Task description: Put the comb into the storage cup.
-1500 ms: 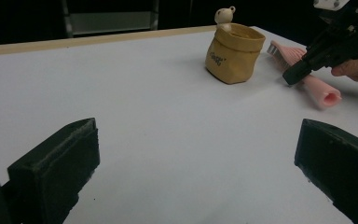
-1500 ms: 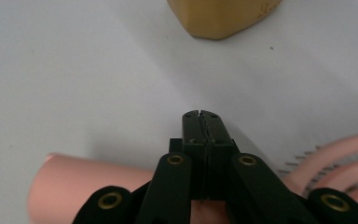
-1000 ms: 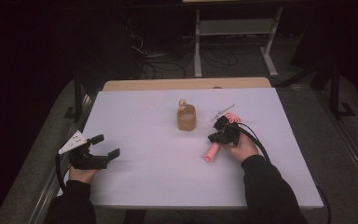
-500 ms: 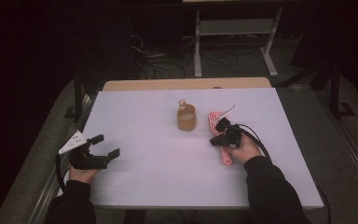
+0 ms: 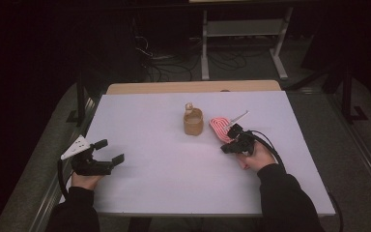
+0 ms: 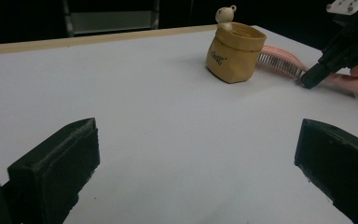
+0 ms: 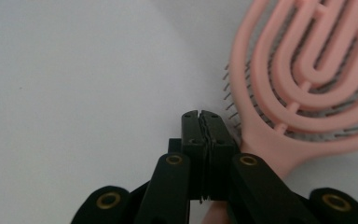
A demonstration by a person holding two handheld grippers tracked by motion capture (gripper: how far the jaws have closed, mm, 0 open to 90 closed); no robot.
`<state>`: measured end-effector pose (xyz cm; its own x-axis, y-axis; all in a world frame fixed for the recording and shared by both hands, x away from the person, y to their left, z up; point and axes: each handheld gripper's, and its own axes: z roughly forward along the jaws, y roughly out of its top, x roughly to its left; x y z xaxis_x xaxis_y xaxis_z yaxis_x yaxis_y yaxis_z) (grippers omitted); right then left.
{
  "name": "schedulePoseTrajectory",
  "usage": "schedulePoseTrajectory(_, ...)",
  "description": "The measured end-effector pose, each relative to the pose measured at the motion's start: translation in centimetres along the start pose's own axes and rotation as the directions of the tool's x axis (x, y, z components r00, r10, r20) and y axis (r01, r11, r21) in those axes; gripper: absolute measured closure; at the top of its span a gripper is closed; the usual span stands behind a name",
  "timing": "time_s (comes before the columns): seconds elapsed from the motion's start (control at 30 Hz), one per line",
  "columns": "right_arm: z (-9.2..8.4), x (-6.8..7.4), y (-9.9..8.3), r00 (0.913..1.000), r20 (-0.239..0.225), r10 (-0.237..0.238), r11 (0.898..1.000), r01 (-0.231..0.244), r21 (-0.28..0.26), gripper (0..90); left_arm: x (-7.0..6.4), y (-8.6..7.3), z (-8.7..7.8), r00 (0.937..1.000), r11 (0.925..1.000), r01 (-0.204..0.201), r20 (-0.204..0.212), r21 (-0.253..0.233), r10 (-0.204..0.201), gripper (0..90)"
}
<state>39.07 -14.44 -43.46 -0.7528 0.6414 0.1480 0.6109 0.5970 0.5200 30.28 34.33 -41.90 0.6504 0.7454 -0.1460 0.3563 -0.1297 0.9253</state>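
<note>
Since the earlier pictures the pink hairbrush (image 5: 219,128) has swung round: its handle pointed toward the person's side of the table, and now its looped head lies just right of the pouch, with the right gripper (image 5: 228,146) brought in close at the handle end. The left gripper (image 5: 112,152) sits where it did.

The white tabletop (image 5: 164,169) is matte and bare apart from these things, with a pale wooden strip (image 5: 193,87) along its far edge. Beyond it the room is dark; a grey metal stand (image 5: 241,38) and loose cables (image 5: 164,67) show on the floor.

The tan pouch (image 6: 234,52) is soft and crumpled-looking, like washed paper, standing open-mouthed near the middle of the far half, with small dark print on its side. A little cream figure (image 6: 224,14) with a round ear pokes above its rim. The hairbrush in the right gripper view (image 7: 307,79) is smooth plastic, its head made of nested open loops with thin dark bristles showing beneath them.

The left gripper's jaws stand wide apart in its own view, blocky and black, holding nothing, hovering low over the near left part of the table. The right gripper's (image 7: 200,116) jaws are pressed together, ridged faces meeting, with nothing seen between them; they lie just beside the brush's neck, at its left edge. Whether they touch it I cannot tell.
</note>
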Motion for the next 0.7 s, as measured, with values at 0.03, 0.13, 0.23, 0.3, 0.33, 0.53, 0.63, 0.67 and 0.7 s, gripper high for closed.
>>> schedulePoseTrajectory(0.03, 0.0, 0.0, 0.0, 1.0000, 0.000, 0.000, 1.000, 0.000, 0.000, 87.1, 0.0, 0.0, 0.0, 1.0000, 1.0000, 0.000, 0.000, 0.000, 0.000, 0.0)
schedulePoseTrajectory(0.13, -0.3, -0.3, -0.4, 0.9999, 0.006, 0.009, 1.000, -0.009, -0.004, 87.1, 0.0, 0.0, 0.0, 1.0000, 1.0000, 0.000, 0.000, 0.001, 0.000, 0.0)
schedulePoseTrajectory(0.23, -0.6, -0.5, -0.6, 0.9999, 0.010, 0.011, 1.000, -0.011, -0.001, 87.1, 0.0, 0.0, 0.0, 1.0000, 1.0000, 0.000, 0.000, 0.001, 0.000, 0.0)
schedulePoseTrajectory(0.3, -0.7, -0.6, -0.7, 0.9998, 0.015, 0.012, 1.000, -0.012, 0.000, 87.1, 0.0, 0.0, 0.0, 1.0000, 1.0000, -0.001, 0.000, 0.001, 0.001, 0.0)
schedulePoseTrajectory(0.33, -0.7, -0.6, -0.7, 0.9998, 0.015, 0.012, 1.000, -0.012, 0.000, 87.1, 0.0, 0.0, 0.0, 1.0000, 1.0000, -0.001, 0.000, 0.000, 0.001, 0.0)
schedulePoseTrajectory(0.53, -1.1, -1.0, -1.2, 0.9995, 0.020, 0.023, 1.000, -0.023, -0.005, 87.1, 0.0, 0.0, 0.0, 1.0000, 1.0000, -0.001, 0.001, 0.003, 0.001, 0.0)
schedulePoseTrajectory(0.63, -1.5, -1.2, -1.5, 0.9993, 0.022, 0.031, 0.999, -0.031, -0.009, 87.1, 0.0, 0.0, 0.0, 1.0000, 1.0000, -0.001, 0.001, 0.003, 0.001, 0.0)
schedulePoseTrajectory(0.67, -1.5, -1.2, -1.5, 0.9993, 0.022, 0.031, 0.999, -0.031, -0.009, 87.1, 0.0, 0.0, 0.0, 1.0000, 1.0000, -0.001, 0.000, 0.003, 0.001, 0.0)
schedulePoseTrajectory(0.7, -1.5, -1.3, -1.6, 0.9991, 0.025, 0.035, 0.999, -0.034, -0.009, 87.1, 0.0, 0.0, 0.0, 1.0000, 1.0000, -0.001, 0.001, 0.003, 0.001, 0.0)
